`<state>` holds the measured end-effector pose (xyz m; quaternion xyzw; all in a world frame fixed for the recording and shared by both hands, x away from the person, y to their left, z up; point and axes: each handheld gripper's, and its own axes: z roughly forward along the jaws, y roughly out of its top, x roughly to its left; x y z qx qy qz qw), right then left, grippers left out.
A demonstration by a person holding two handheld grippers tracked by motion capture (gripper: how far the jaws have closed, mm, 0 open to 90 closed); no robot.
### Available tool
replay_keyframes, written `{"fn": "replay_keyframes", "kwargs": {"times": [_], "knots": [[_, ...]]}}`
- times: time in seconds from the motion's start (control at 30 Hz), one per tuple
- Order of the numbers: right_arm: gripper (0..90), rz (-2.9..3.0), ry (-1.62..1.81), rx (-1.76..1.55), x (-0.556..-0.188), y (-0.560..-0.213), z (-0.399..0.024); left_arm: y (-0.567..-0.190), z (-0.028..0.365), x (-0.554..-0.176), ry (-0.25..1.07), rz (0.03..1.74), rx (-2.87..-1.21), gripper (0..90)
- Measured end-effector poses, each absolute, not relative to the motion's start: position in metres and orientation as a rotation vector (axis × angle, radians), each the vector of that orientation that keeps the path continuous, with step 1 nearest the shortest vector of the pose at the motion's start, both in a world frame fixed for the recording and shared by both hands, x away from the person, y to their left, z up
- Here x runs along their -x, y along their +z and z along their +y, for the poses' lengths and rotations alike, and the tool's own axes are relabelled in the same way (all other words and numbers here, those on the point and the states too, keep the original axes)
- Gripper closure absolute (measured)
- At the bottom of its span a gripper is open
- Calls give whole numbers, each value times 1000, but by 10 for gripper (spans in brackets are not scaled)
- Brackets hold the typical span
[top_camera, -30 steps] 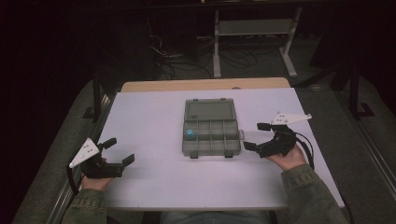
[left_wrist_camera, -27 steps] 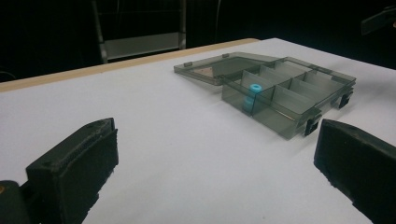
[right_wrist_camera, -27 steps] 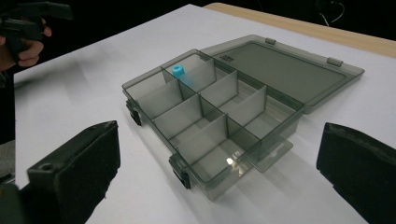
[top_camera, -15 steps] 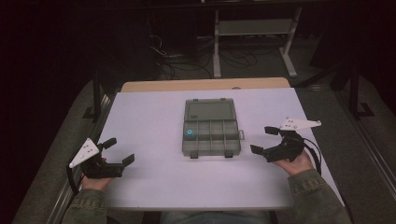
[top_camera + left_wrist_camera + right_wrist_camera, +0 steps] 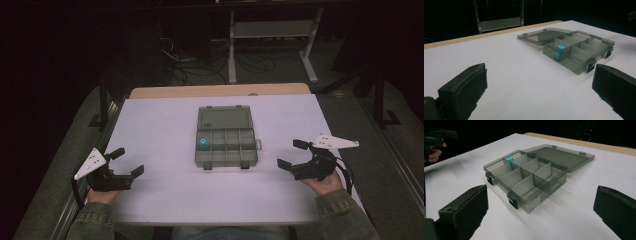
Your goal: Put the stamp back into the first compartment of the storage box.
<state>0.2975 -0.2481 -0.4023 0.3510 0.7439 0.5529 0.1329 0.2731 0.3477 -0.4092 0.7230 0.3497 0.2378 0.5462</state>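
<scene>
Looking down from the high view, a clear box [image 5: 224, 137] is sitting in the middle of the white desk [image 5: 160, 125] with its lid lying open. A little blue piece [image 5: 203, 143] is resting in one near-left pocket. The left tongs [image 5: 125, 162] and right tongs [image 5: 291, 154] are waiting wide open, holding nothing, well apart from the box.

In the left gripper view, the blue piece [image 5: 559, 51] is standing in a corner pocket.

In the right gripper view, the other pockets of the box [image 5: 529, 176] are looking bare. Closing the lid seems left to do.
</scene>
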Motion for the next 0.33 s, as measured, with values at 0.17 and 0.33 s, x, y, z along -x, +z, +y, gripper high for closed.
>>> {"fn": "replay_keyframes", "kwargs": {"times": [0.17, 0.33], "knots": [[0, 2108, 1627, -1027, -295, -405, -251, -409, 348, -273, 562, 835, -1709, 0], [0, 2097, 1626, -1036, -293, -408, -249, -408, 347, -272, 560, 832, -1702, 0]]}}
